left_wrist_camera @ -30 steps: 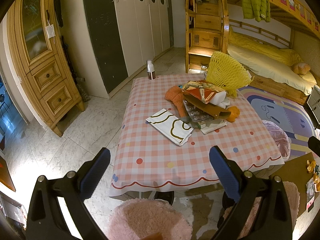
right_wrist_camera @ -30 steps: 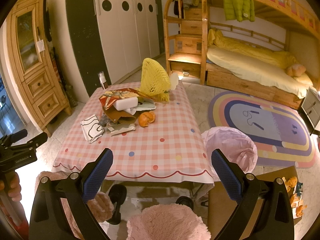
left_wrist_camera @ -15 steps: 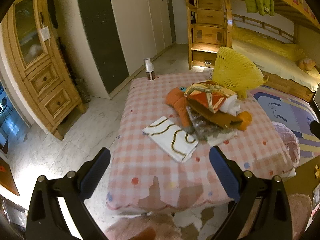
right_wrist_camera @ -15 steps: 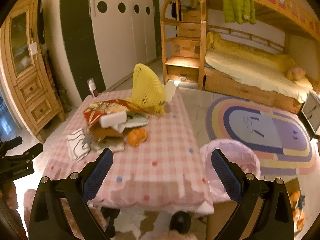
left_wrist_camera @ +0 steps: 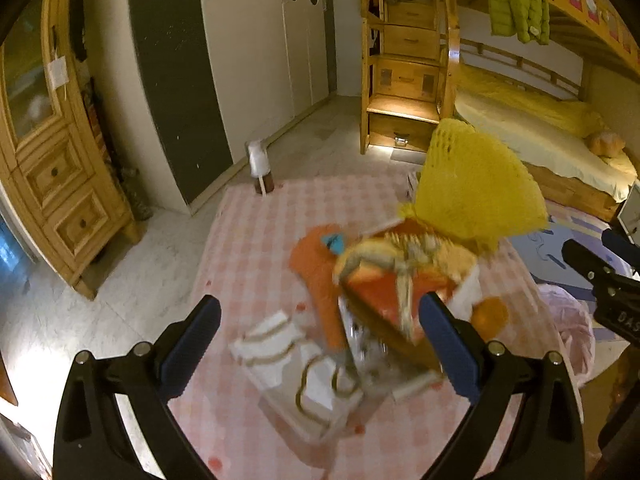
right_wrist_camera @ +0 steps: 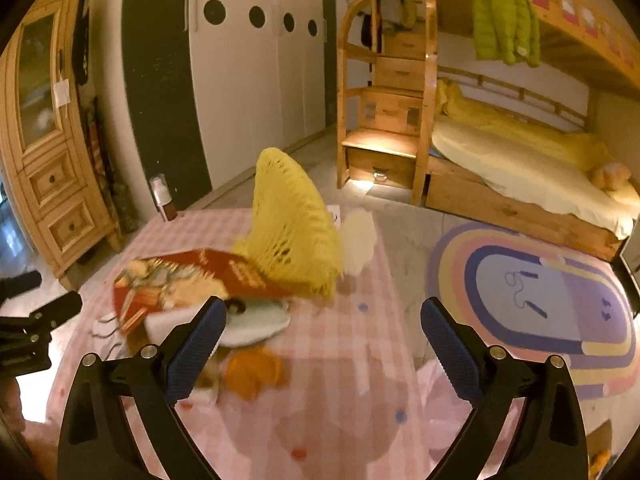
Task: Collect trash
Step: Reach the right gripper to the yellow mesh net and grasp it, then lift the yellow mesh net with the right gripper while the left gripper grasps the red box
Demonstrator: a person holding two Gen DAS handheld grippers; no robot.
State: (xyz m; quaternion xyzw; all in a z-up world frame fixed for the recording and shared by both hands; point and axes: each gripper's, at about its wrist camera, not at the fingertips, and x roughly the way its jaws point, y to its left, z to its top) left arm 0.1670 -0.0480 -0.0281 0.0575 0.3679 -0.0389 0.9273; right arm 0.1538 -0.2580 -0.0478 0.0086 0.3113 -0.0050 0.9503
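A heap of trash lies on the pink checked table (left_wrist_camera: 248, 248): a red printed bag (left_wrist_camera: 396, 280) (right_wrist_camera: 176, 280), yellow foam netting (left_wrist_camera: 476, 188) (right_wrist_camera: 292, 220), an orange peel (left_wrist_camera: 490, 316) (right_wrist_camera: 256, 368), an orange cloth (left_wrist_camera: 316, 268) and a white wrapper with gold loops (left_wrist_camera: 304, 368). My left gripper (left_wrist_camera: 320, 340) hangs open over the near side of the heap, nothing between its fingers. My right gripper (right_wrist_camera: 324, 344) is wide, its jaws closing slightly, above the table by the peel, nothing between them. The picture is blurred.
A pink trash bag (left_wrist_camera: 572, 332) (right_wrist_camera: 440, 384) stands at the table's right edge. A small bottle (left_wrist_camera: 260, 168) (right_wrist_camera: 164, 200) stands at the far left corner. A wooden cabinet (left_wrist_camera: 52, 168), white wardrobes, a bunk bed (right_wrist_camera: 520, 152) and a striped rug (right_wrist_camera: 540, 296) surround the table.
Both grippers have come forward over the table toward the heap, which now looks much larger. The fluffy pink stool below has left the views.
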